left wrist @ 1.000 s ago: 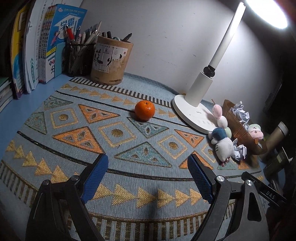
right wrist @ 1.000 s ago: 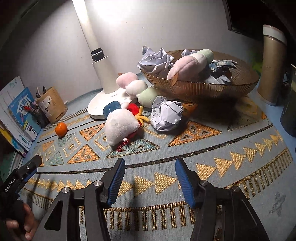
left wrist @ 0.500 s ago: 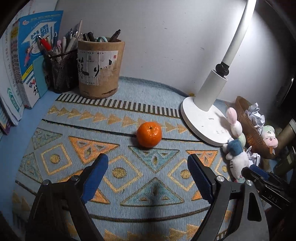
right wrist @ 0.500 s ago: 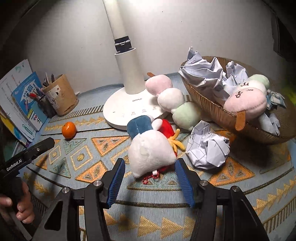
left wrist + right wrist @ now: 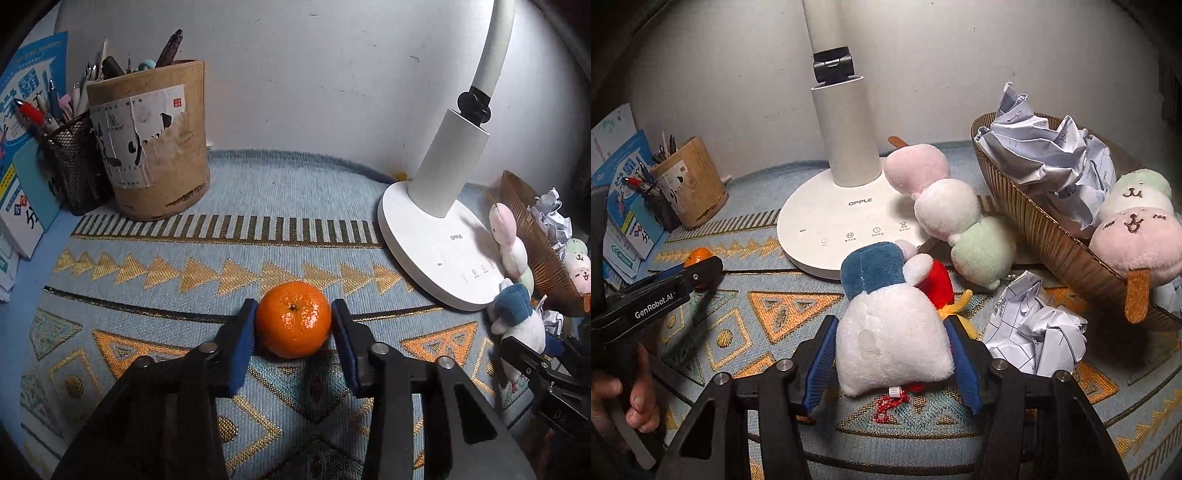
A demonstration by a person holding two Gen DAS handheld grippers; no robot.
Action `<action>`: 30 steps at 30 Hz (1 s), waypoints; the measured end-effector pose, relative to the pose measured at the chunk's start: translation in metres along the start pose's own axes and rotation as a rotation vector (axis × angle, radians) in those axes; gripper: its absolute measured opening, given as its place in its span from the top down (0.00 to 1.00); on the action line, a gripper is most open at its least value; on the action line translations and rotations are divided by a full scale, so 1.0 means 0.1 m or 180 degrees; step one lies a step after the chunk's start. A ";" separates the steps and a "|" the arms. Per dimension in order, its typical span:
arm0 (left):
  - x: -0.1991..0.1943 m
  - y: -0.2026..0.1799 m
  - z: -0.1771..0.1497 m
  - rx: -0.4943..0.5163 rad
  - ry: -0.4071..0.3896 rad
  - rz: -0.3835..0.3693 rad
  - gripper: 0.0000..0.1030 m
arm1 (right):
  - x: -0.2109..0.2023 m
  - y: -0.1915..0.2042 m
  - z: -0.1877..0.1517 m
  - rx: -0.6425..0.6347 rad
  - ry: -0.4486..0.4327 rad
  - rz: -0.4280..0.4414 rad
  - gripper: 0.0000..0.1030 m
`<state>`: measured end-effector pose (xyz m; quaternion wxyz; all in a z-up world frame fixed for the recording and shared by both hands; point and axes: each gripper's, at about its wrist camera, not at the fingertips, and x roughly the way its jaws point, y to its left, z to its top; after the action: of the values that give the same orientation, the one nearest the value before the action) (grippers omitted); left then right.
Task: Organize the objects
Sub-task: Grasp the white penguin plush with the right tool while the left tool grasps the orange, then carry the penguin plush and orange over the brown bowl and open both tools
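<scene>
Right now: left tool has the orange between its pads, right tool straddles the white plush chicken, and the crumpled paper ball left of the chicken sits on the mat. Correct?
One error: the crumpled paper ball lies right of the white plush chicken, not left, as the right wrist view shows. The rest holds: the left tool has the orange between its pads, the right tool straddles the chicken, and the ball sits on the mat.

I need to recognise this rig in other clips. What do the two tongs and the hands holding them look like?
Both tongs, left and right, have black angular arms with silver rivets and ribbed blue pads. The left one's side carries white "GenRobot.AI" lettering. One bare hand shows, gripping its black handle; no sleeve or cable is visible.
</scene>
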<state>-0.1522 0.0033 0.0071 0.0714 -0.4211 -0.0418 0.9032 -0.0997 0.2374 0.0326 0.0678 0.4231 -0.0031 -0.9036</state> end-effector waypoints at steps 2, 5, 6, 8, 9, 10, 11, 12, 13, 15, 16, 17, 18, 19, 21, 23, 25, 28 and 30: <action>-0.05 0.01 -0.02 -0.0008 -0.0046 -0.0020 0.66 | -0.08 0.09 -0.04 -0.0083 -0.0071 -0.0056 0.49; -0.20 -0.06 -0.09 0.0084 -0.0069 -0.0056 0.67 | -0.27 0.24 -0.15 -0.0159 -0.0133 -0.0002 0.49; -0.28 -0.08 -0.12 0.0092 -0.0073 -0.0105 0.67 | -0.35 0.31 -0.21 -0.0192 -0.0151 0.0029 0.49; -0.46 -0.13 -0.21 0.0101 -0.0090 -0.0203 0.67 | -0.49 0.40 -0.36 -0.0236 -0.0139 0.0103 0.49; -0.56 -0.16 -0.29 0.0119 -0.0102 -0.0240 0.67 | -0.56 0.42 -0.44 -0.0239 -0.0126 0.0146 0.49; -0.64 -0.20 -0.34 0.0140 -0.0107 -0.0270 0.67 | -0.63 0.42 -0.53 -0.0234 -0.0124 0.0168 0.49; -0.72 -0.24 -0.40 0.0159 -0.0116 -0.0310 0.67 | -0.69 0.40 -0.62 -0.0211 -0.0121 0.0170 0.49; -0.78 -0.27 -0.46 0.0165 -0.0122 -0.0351 0.67 | -0.74 0.34 -0.71 -0.0164 -0.0114 0.0177 0.49; -0.83 -0.30 -0.51 0.0160 -0.0117 -0.0392 0.67 | -0.78 0.26 -0.79 -0.0108 -0.0109 0.0196 0.49; -0.88 -0.37 -0.62 0.0157 -0.0111 -0.0492 0.67 | -0.83 0.08 -0.91 0.0010 -0.0094 0.0210 0.49; -0.90 -0.42 -0.69 0.0156 -0.0100 -0.0530 0.67 | -0.84 -0.01 -0.96 0.0048 -0.0067 0.0232 0.49; -0.92 -0.46 -0.74 0.0157 -0.0090 -0.0557 0.67 | -0.83 -0.09 -0.99 0.0070 -0.0015 0.0275 0.49; -0.89 -0.50 -0.79 0.0164 -0.0085 -0.0586 0.67 | -0.80 -0.13 -1.00 0.0079 0.0039 0.0313 0.48; -0.89 -0.55 -0.84 0.0181 -0.0077 -0.0617 0.67 | -0.79 -0.19 -1.02 0.0064 0.0088 0.0359 0.48; -0.83 -0.63 -0.92 0.0243 -0.0031 -0.0585 0.67 | -0.80 -0.23 -1.06 0.0015 0.0140 0.0474 0.47; -0.79 -0.68 -0.98 0.0291 0.0020 -0.0528 0.67 | -0.83 -0.27 -1.10 0.0060 0.0171 0.0504 0.44; -0.75 -0.67 -1.02 0.0296 0.0046 -0.0522 0.67 | -0.87 -0.32 -1.15 0.0150 0.0173 0.0509 0.36; -0.79 -0.66 -1.03 0.0291 -0.0043 -0.0561 0.67 | -0.90 -0.28 -1.19 0.0133 0.0175 0.0445 0.35; -0.79 -0.68 -1.04 0.0329 -0.0037 -0.0558 0.67 | -0.90 -0.21 -1.21 0.0067 0.0168 0.0378 0.35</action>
<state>-0.0156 0.0591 0.0090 0.1715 -0.4063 -0.0322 0.8969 0.0474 0.2757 0.0227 0.1169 0.4465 -0.0359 -0.8864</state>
